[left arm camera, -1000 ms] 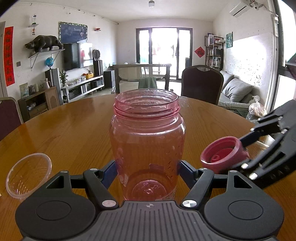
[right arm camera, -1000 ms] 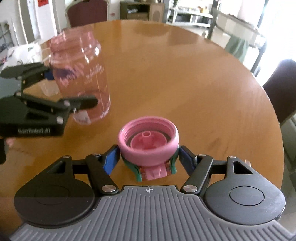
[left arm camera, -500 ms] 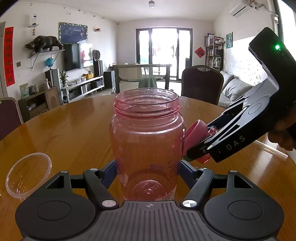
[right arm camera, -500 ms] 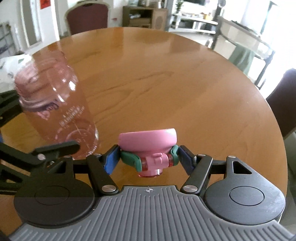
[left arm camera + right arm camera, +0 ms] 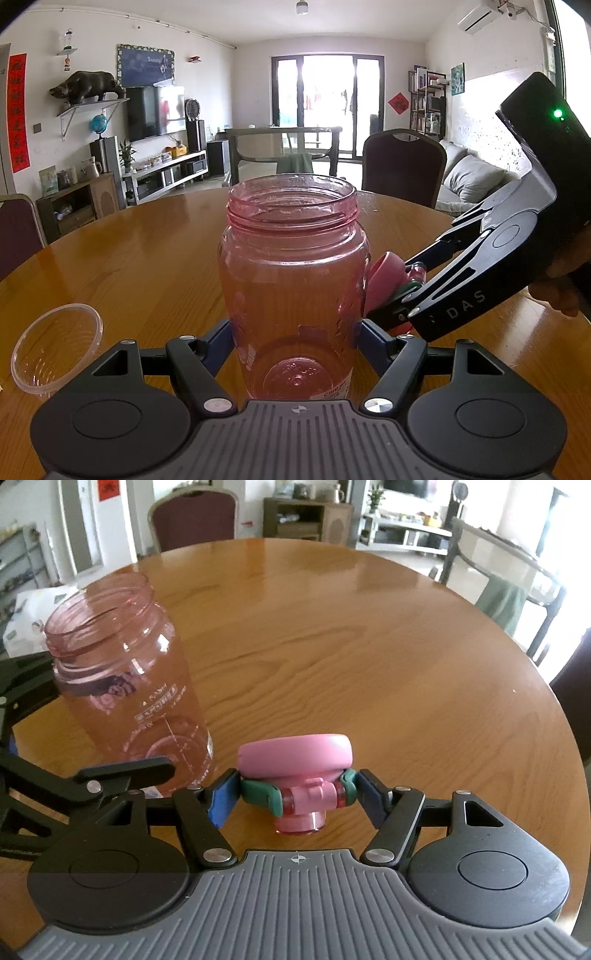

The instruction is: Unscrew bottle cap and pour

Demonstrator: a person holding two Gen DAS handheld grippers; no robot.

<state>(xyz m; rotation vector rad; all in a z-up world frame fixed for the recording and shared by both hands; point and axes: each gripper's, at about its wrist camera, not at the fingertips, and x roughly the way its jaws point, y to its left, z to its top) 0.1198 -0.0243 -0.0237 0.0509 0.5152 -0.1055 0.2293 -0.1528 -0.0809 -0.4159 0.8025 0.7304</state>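
A clear pink bottle (image 5: 293, 280) stands open, without its cap, on the round wooden table (image 5: 147, 266). My left gripper (image 5: 295, 341) is shut on its lower body. The bottle also shows in the right wrist view (image 5: 125, 675), at the left. My right gripper (image 5: 295, 794) is shut on the pink cap (image 5: 295, 755), gripping its green handle and spout part, with the cap's flat top facing away. In the left wrist view the cap (image 5: 386, 280) sits just right of the bottle, low over the table, held by the right gripper (image 5: 397, 299).
A clear plastic cup (image 5: 55, 347) stands on the table at the left of the bottle. Dark chairs (image 5: 402, 166) stand around the table. The table edge (image 5: 554, 709) curves at the right in the right wrist view.
My right gripper has turned the cap from underside-up to top-away and brought it down close beside the bottle's right side. The left gripper and bottle have stayed still.
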